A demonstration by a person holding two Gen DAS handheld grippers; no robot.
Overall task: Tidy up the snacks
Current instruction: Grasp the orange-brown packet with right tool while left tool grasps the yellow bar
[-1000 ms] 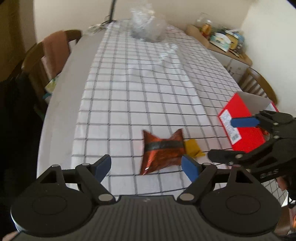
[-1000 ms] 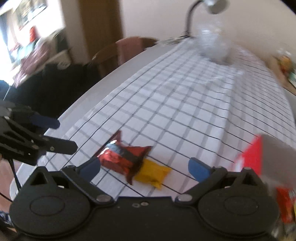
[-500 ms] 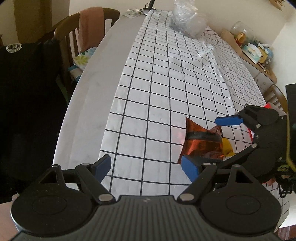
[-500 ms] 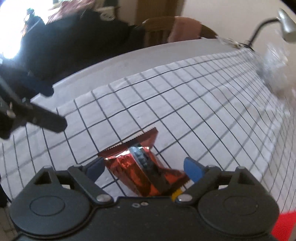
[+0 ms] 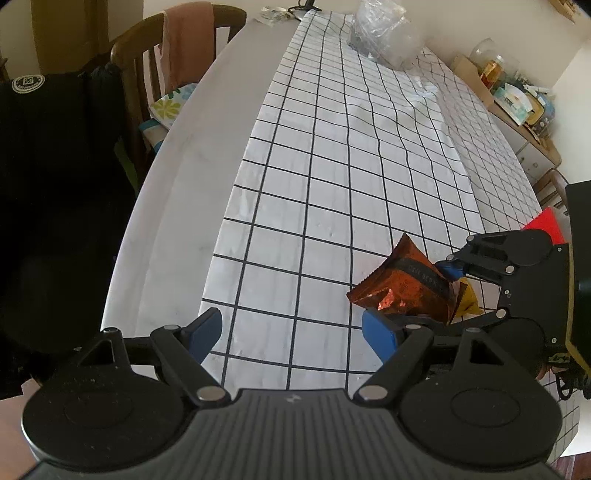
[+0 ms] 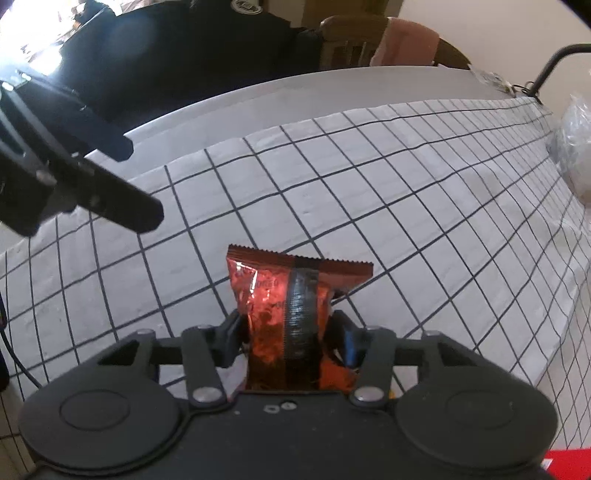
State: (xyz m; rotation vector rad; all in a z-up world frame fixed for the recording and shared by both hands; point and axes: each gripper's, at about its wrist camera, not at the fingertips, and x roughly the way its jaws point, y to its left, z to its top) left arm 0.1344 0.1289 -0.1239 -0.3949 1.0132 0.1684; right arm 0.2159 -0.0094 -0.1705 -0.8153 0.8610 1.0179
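**Red packet caught in our right tongs, box off at three o'clock**

Nearest to us, our right tongs (image 6: pixel 291 334) have just been closing, and their pads now pinch the red snack packet (image 6: pixel 291 295) across its width. The packet's long axis runs along the fingers, its crimped top edge pointing to twelve o'clock in the right wrist view. A yellow packet (image 5: pixel 466 298) lies just beside it, partly beneath. Our left tongs (image 5: pixel 291 332) stand wide apart with nothing between them, so the right hand is plainly the nearer one; the packet sits at about two o'clock from the left tongs.

Further out, the checked cloth (image 5: pixel 369 166) lies bare toward twelve o'clock, giving room to lift and swing. The red box (image 5: pixel 546 223) shows at three o'clock, near the table's right edge. We judge the lift should carry that way. A crumpled clear bag (image 5: pixel 384 33) sits at the far end.
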